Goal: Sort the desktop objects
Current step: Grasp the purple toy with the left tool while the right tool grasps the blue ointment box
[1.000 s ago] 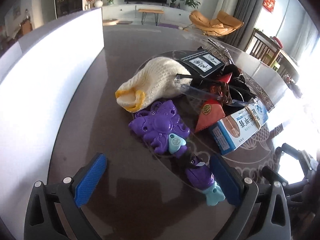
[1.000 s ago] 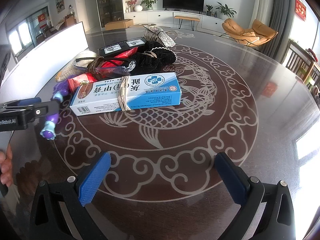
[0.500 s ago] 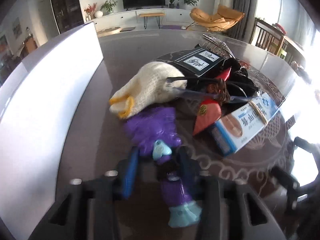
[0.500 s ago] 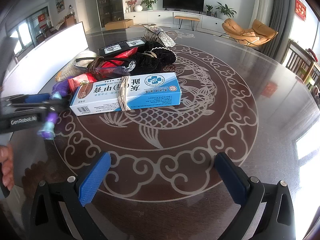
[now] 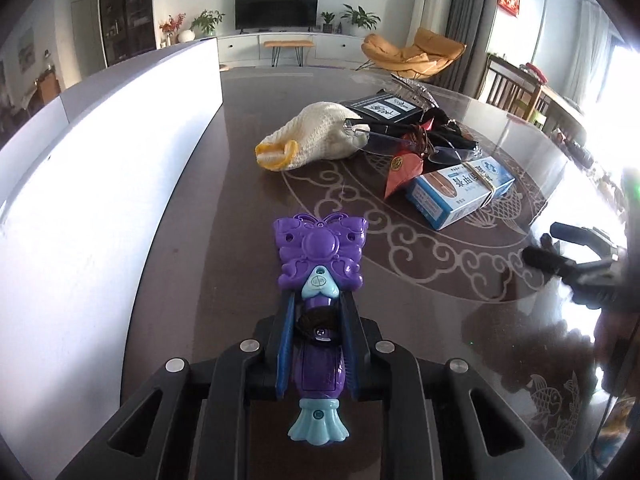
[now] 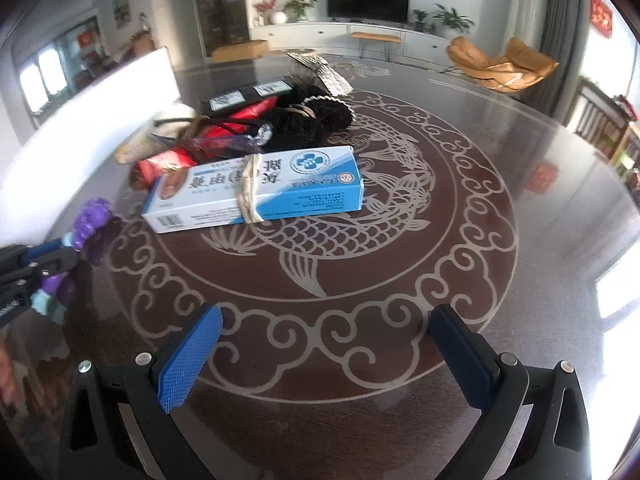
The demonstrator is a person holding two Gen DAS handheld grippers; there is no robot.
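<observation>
Though sideways elsewhere, butterfly toy [image 5: 319, 255] face-on.

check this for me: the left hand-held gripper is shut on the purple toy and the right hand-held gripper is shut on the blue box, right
Not quite. The left hand-held gripper is shut on the purple toy, but the right hand-held gripper is open and empty, apart from the blue box, as the right wrist view shows.

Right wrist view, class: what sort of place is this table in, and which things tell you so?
Most likely a home living room. A flat television stands on a long white cabinet by the far wall, potted plants sit beside it, and an orange lounge chair stands near the curtains.
</observation>
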